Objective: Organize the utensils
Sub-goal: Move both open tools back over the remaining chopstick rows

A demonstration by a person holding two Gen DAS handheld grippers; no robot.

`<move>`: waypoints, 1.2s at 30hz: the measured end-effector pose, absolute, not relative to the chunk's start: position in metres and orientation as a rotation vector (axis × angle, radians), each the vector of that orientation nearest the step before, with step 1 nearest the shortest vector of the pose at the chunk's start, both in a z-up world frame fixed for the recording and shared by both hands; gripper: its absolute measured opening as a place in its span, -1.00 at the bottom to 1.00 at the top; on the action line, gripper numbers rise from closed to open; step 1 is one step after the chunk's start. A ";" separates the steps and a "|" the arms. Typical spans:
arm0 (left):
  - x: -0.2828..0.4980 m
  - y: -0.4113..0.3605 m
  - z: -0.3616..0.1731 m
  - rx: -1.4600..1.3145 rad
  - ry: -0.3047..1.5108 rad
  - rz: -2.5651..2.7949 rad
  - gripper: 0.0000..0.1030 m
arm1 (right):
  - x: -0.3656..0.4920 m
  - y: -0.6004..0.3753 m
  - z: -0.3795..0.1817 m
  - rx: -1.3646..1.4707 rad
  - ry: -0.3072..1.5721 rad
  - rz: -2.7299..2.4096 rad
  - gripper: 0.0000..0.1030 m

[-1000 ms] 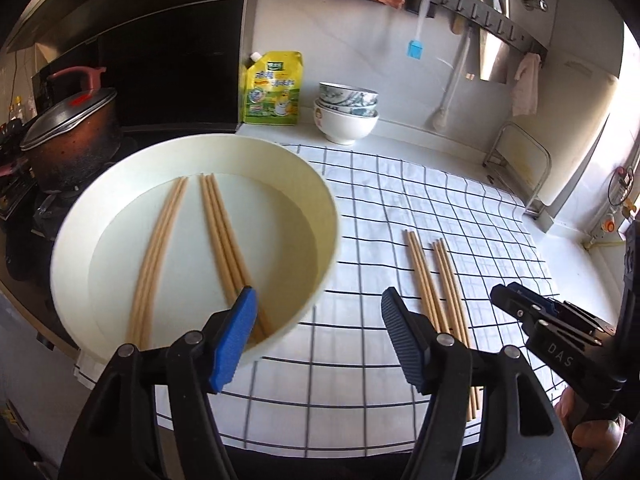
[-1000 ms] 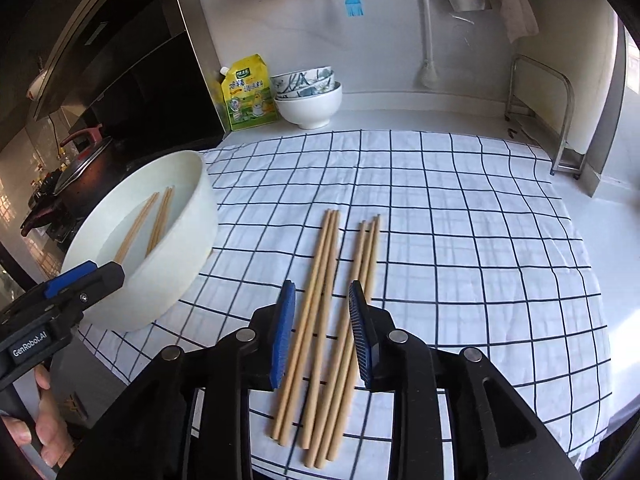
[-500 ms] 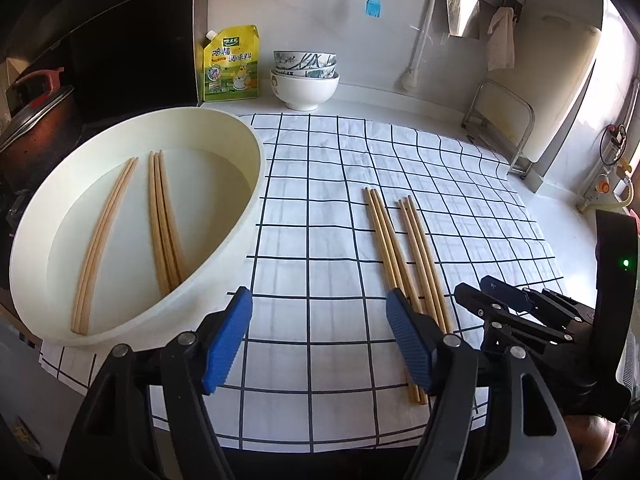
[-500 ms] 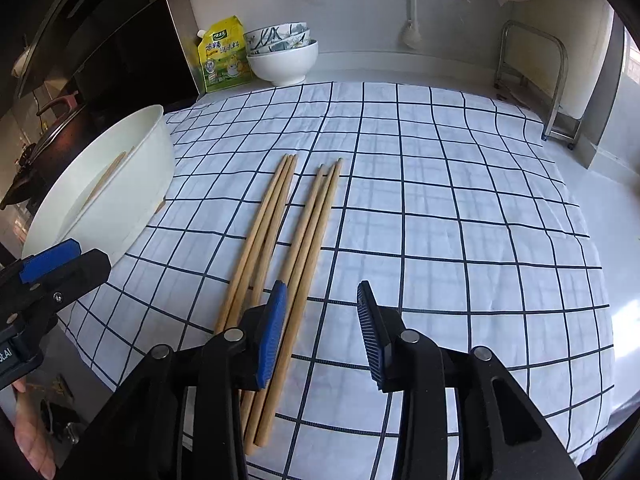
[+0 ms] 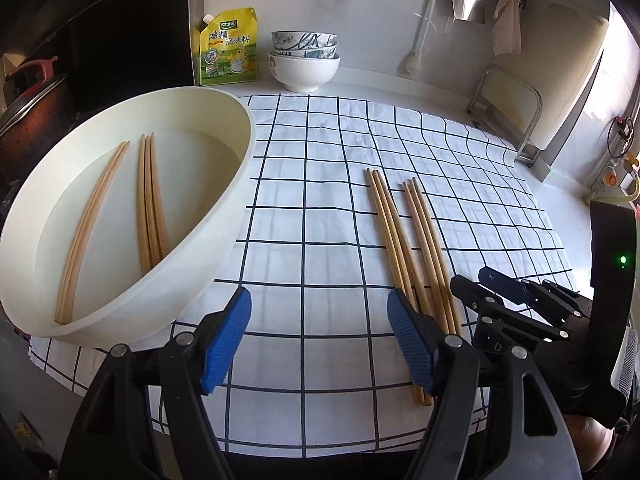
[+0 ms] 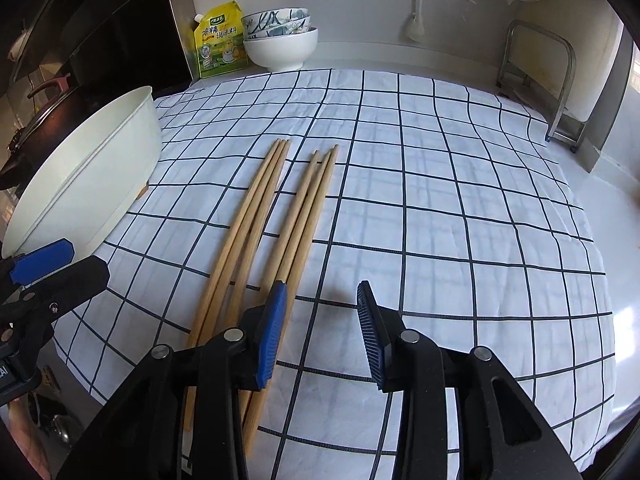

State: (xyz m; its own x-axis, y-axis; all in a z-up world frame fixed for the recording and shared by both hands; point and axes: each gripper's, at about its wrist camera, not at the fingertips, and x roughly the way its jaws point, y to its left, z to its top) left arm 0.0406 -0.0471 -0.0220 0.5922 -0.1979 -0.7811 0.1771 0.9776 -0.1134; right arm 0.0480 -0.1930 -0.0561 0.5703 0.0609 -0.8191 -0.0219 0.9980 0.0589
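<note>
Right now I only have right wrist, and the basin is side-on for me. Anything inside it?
Observer: Yes. The white basin holds five basin chopsticks: a pair on its left and three beside them.
Operator: Is the left gripper carrying one?
Observer: No. The left gripper is open and empty, over the checked cloth between the basin and the loose chopsticks.
Operator: Status light on my unit?
Observer: A green light glows on the body of the right gripper.
</note>
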 end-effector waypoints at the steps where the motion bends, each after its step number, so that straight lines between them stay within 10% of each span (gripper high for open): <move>1: 0.041 -0.048 -0.023 -0.024 0.913 -0.217 0.34 | 0.048 -0.193 -0.057 0.041 0.966 0.049 -0.32; 36: 0.049 -0.071 -0.046 -0.017 0.966 -0.197 0.47 | 0.051 -0.230 -0.061 0.051 0.931 0.003 -0.31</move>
